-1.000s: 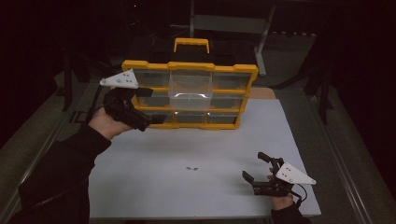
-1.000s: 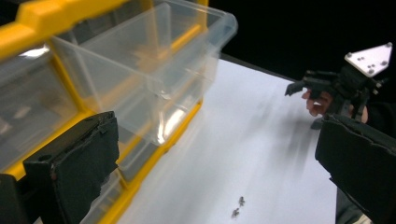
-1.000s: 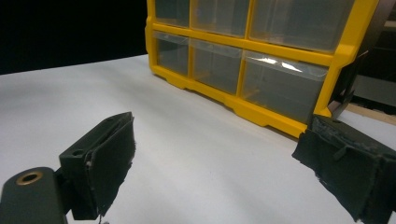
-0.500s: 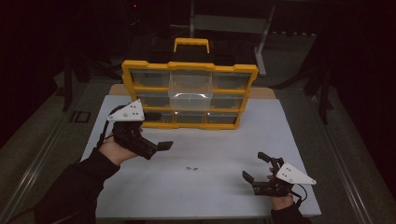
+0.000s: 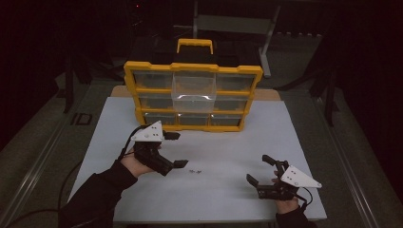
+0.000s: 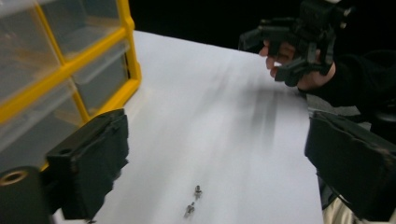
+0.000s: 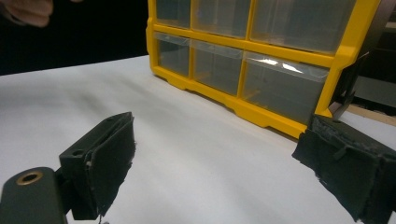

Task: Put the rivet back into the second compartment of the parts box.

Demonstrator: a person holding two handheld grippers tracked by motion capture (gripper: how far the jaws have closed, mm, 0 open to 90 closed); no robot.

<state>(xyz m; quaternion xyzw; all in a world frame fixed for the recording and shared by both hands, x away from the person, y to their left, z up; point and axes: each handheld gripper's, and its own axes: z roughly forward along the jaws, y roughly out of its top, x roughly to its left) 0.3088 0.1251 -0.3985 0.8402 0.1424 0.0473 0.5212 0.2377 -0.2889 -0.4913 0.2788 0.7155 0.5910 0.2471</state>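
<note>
White table top [image 5: 223, 156], big, bare apart from items below. Landmark: yellow organizer [image 5: 192, 95], upright at table's far edge, carry handle [image 5: 195, 45] on top, three rows of clear drawers. Middle drawer of top row [image 5: 193, 92] pulled out toward near side, sticking out past frame; looks see-through, contents not resolvable. Other drawers pushed in; faint yellowish content in a few, too dim to identify. No readable label, brand or writing anywhere on organizer or grippers.

Left gripper [image 5: 173, 149] just in front of organizer's lower left corner, low over table, grey three-cornered plate on top, jaws spread wide, just been closing a bit, nothing between pads. Left gripper view: pads [image 6: 91, 168] apart, bare table between, organizer's bottom corner just beside left jaw.

Right gripper [image 5: 261, 170] well in front of organizer's right end, near table's front edge, resting on table in hand, jaws spread, empty. Right gripper view: pads [image 7: 109, 158] wide apart, organizer's lower drawers ahead.

Small metal parts [image 5: 194, 170], two, tiny, silvery, screw- or bolt-like, lying loose on table well in front of organizer's middle, just beside left gripper's near jaw tip, not touched. Close together, in the left gripper view [image 6: 194, 200] between jaws but lower, on the table. Exact type too small to tell.
</note>
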